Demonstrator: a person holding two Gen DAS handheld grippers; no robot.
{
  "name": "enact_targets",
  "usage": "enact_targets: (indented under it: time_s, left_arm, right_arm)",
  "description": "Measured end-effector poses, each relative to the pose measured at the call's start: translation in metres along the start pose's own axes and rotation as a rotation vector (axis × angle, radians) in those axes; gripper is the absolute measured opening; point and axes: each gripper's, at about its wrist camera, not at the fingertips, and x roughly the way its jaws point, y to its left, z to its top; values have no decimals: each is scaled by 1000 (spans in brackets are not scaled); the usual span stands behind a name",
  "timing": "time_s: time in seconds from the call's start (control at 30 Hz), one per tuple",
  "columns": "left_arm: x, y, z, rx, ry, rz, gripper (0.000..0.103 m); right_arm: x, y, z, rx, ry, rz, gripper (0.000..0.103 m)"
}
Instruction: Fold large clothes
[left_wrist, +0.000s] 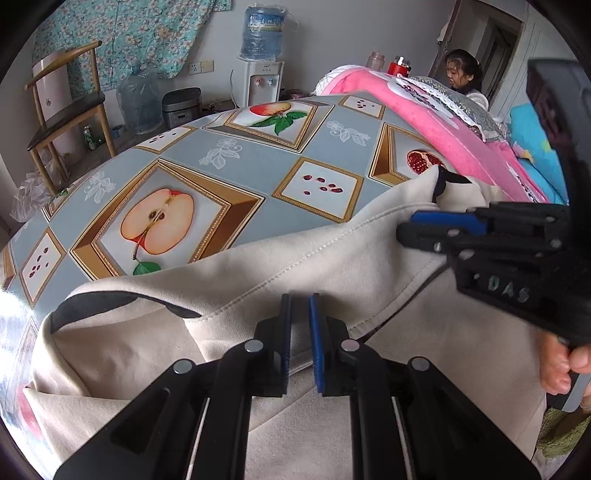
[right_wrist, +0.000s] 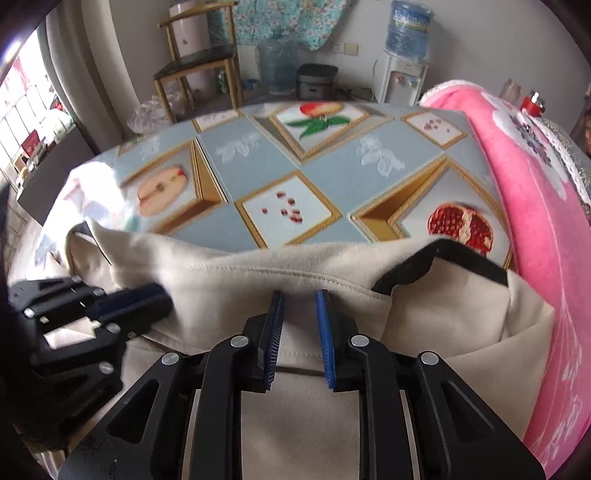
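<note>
A cream garment (left_wrist: 258, 280) with black trim lies folded over itself at the near edge of the table (left_wrist: 255, 170); it also fills the lower right wrist view (right_wrist: 280, 266). My left gripper (left_wrist: 300, 299) hovers just over a stitched hem with its jaws a small gap apart and nothing between them. My right gripper (right_wrist: 300, 295) is over the same hem near a black-edged opening (right_wrist: 436, 258), jaws apart and empty. Each gripper shows in the other's view: the right one (left_wrist: 410, 225) at the right, the left one (right_wrist: 162, 295) at the left.
The table wears a grey-blue fruit-print cloth (right_wrist: 332, 177). A pink blanket (right_wrist: 524, 206) is heaped along the right side. Beyond the table stand a wooden chair (left_wrist: 66, 110), a water dispenser (left_wrist: 260, 79) and a seated person (left_wrist: 461, 74).
</note>
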Motion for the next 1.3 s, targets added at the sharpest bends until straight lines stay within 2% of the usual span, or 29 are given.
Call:
enact_targets:
  time_s: [0.07, 0.17, 0.27, 0.3, 0.43, 0.5, 0.6, 0.73, 0.83, 0.93, 0.97, 1.03, 1.07, 1.1, 1.2, 1.3]
  left_arm:
    - [0, 2, -2, -7, -5, -8, 11]
    - [-1, 3, -3, -13, -9, -17, 11]
    - [-2, 4, -3, -19, -12, -22, 11]
    - [-2, 5, -3, -22, -14, -26, 11]
    - [-3, 11, -5, -55, -18, -57, 11]
    - [-3, 12, -6, -63, -22, -63, 11]
    - [-3, 10, -6, -56, -21, -51, 11]
    - [-11, 9, -6, -62, -19, -36, 11]
    - [-17, 6, -8, -54, -14, -11, 14]
    - [-22, 4, -10, -61, 26, 14, 17]
    - [-28, 4, -11, -69, 34, 14, 19]
    - [-44, 2, -14, -75, 34, 6, 29]
    - [-55, 1, -17, -74, 32, -1, 39]
    - [-65, -1, -21, -68, 28, -5, 49]
    - [-102, -10, -42, -21, 25, 35, 67]
    - [-135, -15, -72, 7, 33, 64, 77]
  right_arm:
    - [0, -1, 4, 8, -13, -7, 18]
    - [18, -12, 3, 65, 21, 17, 18]
    - [14, -11, 6, 90, 30, 17, 19]
    - [9, -9, 6, 92, 29, 18, 23]
    - [-13, 7, 5, 50, -35, 100, 27]
    - [-9, 20, 2, 2, -25, 81, 29]
    - [10, 26, -4, -19, 9, 53, 32]
    - [-10, 13, -5, 69, -2, 112, 32]
    - [-21, 17, -13, 37, -21, 106, 45]
    - [-12, 23, -22, 11, 34, 49, 47]
    - [-16, 23, -24, 18, 32, 52, 49]
    - [-37, 24, -30, 42, -3, 69, 65]
    - [-51, 24, -35, 54, -32, 71, 78]
    - [-67, 25, -41, 63, -64, 68, 86]
    - [-112, 33, -63, 71, -133, 58, 96]
    - [-146, 41, -93, 90, -163, 28, 96]
